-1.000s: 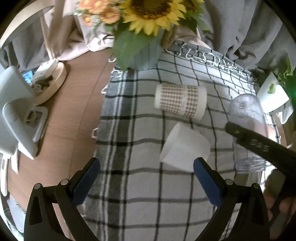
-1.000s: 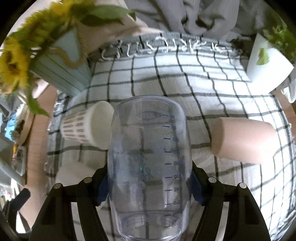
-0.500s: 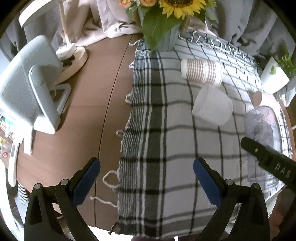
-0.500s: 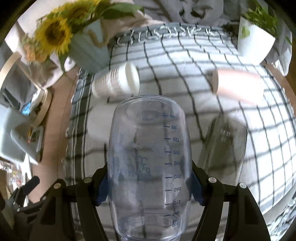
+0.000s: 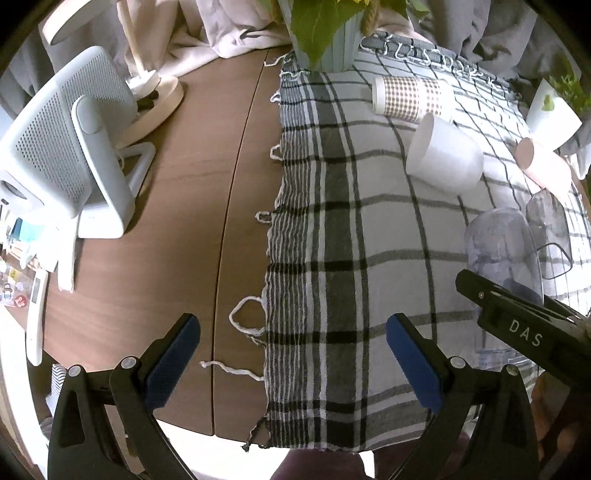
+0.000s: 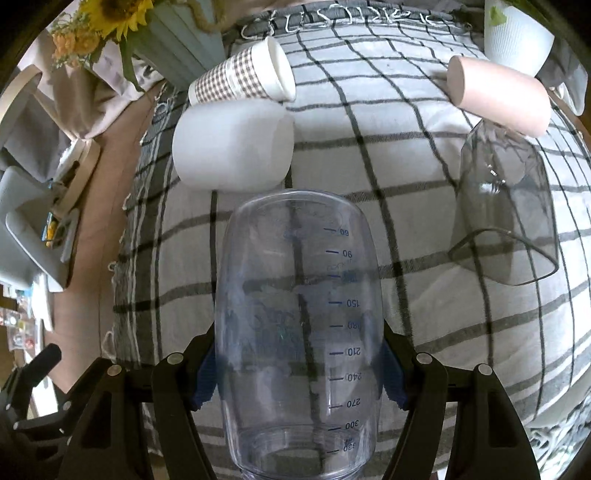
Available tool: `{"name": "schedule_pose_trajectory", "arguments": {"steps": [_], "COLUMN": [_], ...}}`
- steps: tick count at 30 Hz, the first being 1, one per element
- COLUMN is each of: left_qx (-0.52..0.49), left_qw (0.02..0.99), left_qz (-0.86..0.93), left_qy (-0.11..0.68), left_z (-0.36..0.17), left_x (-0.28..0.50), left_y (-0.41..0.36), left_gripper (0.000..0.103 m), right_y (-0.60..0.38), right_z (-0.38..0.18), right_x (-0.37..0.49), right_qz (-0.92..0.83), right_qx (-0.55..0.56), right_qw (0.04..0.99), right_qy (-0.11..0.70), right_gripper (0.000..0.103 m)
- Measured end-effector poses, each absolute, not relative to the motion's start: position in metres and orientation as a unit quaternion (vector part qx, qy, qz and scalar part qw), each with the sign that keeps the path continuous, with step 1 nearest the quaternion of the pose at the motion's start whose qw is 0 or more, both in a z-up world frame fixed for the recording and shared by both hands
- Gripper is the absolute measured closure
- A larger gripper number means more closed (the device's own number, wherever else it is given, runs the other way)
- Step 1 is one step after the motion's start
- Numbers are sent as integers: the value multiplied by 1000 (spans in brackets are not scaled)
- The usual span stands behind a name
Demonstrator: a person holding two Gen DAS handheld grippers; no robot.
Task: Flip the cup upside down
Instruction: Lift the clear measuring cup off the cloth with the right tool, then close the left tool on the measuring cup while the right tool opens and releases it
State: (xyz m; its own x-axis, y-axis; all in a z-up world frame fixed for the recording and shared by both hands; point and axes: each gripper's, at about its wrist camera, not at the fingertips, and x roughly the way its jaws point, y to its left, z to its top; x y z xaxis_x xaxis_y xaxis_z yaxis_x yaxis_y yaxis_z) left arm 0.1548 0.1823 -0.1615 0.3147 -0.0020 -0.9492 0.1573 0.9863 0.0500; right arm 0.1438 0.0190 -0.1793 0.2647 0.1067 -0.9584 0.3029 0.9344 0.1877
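Observation:
My right gripper (image 6: 299, 373) is shut on a clear plastic measuring cup (image 6: 299, 325) with blue volume marks. The cup is upside down, its closed base pointing away from me and its mouth toward the gripper, over the checked cloth (image 6: 369, 166). The same cup (image 5: 502, 251) shows at the right of the left wrist view, behind the right gripper's black arm (image 5: 524, 332). My left gripper (image 5: 291, 358) is open and empty, low over the cloth's left edge near the table's front.
A white cup (image 6: 232, 147), a checked paper cup (image 6: 240, 74), a pink cup (image 6: 498, 96) and a clear glass (image 6: 506, 218) lie on their sides on the cloth. A sunflower vase (image 6: 173, 40), a white plant pot (image 6: 517, 33) and a white fan (image 5: 66, 147) stand around.
Both grippers have pulled back toward the table's front edge. The right gripper still holds the clear cup. The cups lying on the cloth look farther off.

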Motion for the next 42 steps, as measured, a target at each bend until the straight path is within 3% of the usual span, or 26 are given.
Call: {"name": "schedule_pose_trajectory", "arguments": {"steps": [7,13,26,42], "left_qx": [61,54,30,70], "left_qw": [800,801,786,747], "left_qz": [-49,-46,-140,-174], "left_qy": [595,595,601,638], "left_z": [-168,-155,-120,-157], "left_x": [151,149,153,193], "left_y": [177,173,104,21], "left_gripper": [0,0,1,3], "right_y": [24,18,-36,-133], "right_z": [-182,-172,-67,-99], "right_x": [145,142,103,70], "right_qz": [-48,-26,-59,-179], "right_qx": [147,160,168,280], "right_qw": [779,777,849,793], "right_qy": [608,608,498,511], "right_gripper": [31,22,19,19]}}
